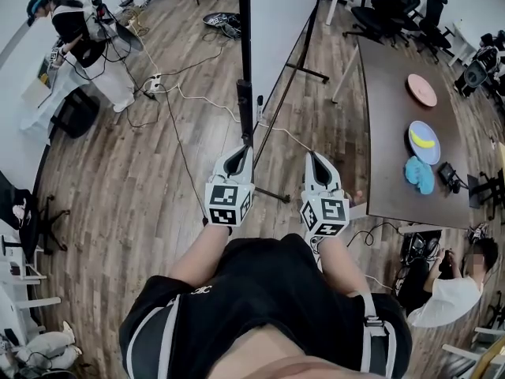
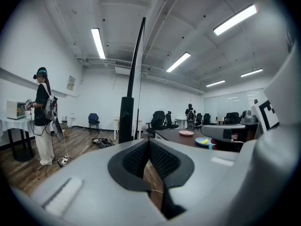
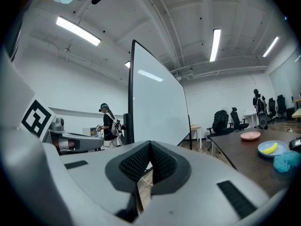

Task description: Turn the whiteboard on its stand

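Whiteboard [image 1: 282,30] stands edge-on at top centre, ahead of both tools. Left gripper [image 1: 241,155] and right gripper [image 1: 316,160] are closed on nothing. Best bet, I'd say: open up, catch the board's edge, swing gently.

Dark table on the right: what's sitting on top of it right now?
A pink plate, a blue plate holding a yellow banana-like piece, a teal cloth and a small dark device. Anything under the cloth is hidden.

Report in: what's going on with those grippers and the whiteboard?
Left gripper and right gripper shut, empty. Whiteboard ahead on its stand, untouched. Cable across floor near its base.
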`<state>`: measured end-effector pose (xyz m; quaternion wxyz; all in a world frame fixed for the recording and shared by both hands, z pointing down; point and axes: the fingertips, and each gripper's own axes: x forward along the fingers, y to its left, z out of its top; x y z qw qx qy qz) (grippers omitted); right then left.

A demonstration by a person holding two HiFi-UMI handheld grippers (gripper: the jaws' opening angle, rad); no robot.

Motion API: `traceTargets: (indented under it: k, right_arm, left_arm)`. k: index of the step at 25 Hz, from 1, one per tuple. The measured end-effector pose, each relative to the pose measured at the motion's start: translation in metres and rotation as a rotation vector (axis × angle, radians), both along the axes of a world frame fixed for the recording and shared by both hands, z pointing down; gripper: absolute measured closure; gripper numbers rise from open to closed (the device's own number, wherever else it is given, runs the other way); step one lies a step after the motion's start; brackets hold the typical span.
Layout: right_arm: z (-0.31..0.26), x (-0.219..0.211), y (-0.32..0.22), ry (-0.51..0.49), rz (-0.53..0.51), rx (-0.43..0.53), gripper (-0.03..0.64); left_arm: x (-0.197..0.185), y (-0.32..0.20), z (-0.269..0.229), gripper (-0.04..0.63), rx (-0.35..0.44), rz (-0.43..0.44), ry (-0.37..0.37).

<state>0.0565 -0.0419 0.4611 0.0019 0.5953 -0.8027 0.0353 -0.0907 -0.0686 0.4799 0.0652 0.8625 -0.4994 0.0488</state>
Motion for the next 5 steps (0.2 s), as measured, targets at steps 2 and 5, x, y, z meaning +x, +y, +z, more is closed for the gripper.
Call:
traceTargets:
  k: [2, 5]
  right_arm:
    - [0.0013, 0.0010, -0.0001, 0.002, -0.006, -0.002, 0.611]
    - [0.0034, 0.0026, 0.0002, 0.008, -0.015, -0.005, 0.611]
  left_arm:
    - [0.0021, -0.0002, 0.0007, 0.586, -0.001, 0.002, -0.001]
    - [0.0061, -0.0005, 0.0019, 0.586, -0.001, 0.004, -0.003]
